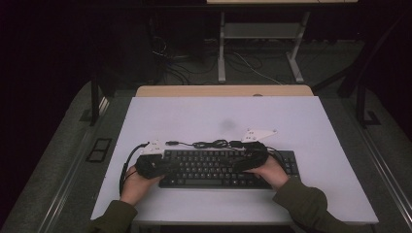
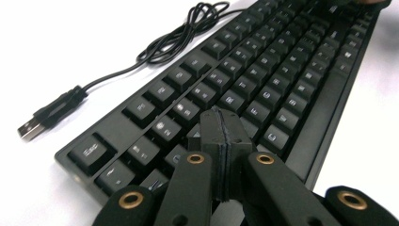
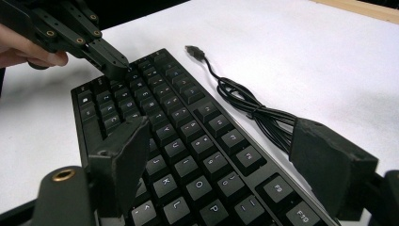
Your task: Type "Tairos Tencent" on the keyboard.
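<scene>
A white table [image 1: 311, 121] stands over floor cables [image 1: 243, 63].

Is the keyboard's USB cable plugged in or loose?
Loose: the USB plug lies bare on the table, cable bundled behind the keyboard.
</scene>
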A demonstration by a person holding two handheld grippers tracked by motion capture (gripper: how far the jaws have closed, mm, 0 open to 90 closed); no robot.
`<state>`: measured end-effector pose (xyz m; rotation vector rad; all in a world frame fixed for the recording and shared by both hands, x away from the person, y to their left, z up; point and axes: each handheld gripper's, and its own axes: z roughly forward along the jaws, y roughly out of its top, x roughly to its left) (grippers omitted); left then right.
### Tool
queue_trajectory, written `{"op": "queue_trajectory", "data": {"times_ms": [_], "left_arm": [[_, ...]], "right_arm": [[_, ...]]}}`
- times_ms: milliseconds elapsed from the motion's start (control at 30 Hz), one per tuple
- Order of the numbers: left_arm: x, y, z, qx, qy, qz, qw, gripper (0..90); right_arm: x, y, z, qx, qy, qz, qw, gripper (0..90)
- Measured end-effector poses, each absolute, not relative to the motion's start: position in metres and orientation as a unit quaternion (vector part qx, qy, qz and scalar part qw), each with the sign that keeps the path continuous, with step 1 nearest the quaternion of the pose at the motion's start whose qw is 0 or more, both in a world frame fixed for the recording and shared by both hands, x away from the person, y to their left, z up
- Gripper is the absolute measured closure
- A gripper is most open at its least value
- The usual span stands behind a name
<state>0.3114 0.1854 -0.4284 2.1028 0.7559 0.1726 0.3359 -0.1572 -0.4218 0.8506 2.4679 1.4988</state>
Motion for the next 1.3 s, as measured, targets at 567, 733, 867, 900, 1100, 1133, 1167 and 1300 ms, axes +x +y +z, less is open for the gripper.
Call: {"op": "queue_trajectory", "data": {"times_ms": [567, 733, 867, 900, 1100, 1133, 1167, 1300], "left_arm": [[0.3121, 0.186, -0.4341, 0.855, 0.302, 0.054, 0.418, 89.2], [0.3129, 0.1877, -0.4346, 0.855, 0.303, 0.052, 0.418, 89.2], [0.313, 0.187, -0.4367, 0.855, 0.308, 0.047, 0.416, 89.3], [0.313, 0.187, -0.4366, 0.855, 0.307, 0.048, 0.415, 89.3], [0.313, 0.1863, -0.4345, 0.858, 0.302, 0.051, 0.412, 89.3], [0.3127, 0.1861, -0.4337, 0.857, 0.301, 0.052, 0.415, 89.3], [0.3122, 0.1853, -0.4329, 0.856, 0.303, 0.054, 0.415, 89.3], [0.3116, 0.184, -0.4312, 0.857, 0.3, 0.057, 0.415, 89.3]], "right_arm": [[0.3352, -0.156, -0.4225, 0.281, 0.82, 0.495, 0.066, 20.5], [0.3352, -0.1558, -0.423, 0.279, 0.821, 0.494, 0.068, 20.5], [0.3348, -0.1553, -0.4232, 0.279, 0.821, 0.494, 0.068, 20.6], [0.3349, -0.1553, -0.4232, 0.278, 0.821, 0.493, 0.069, 20.6], [0.335, -0.1554, -0.4232, 0.278, 0.822, 0.493, 0.069, 20.6], [0.3349, -0.1553, -0.4232, 0.278, 0.821, 0.493, 0.069, 20.6], [0.335, -0.1555, -0.423, 0.277, 0.822, 0.492, 0.068, 20.6], [0.3349, -0.1551, -0.4236, 0.277, 0.822, 0.492, 0.068, 20.6]]}}
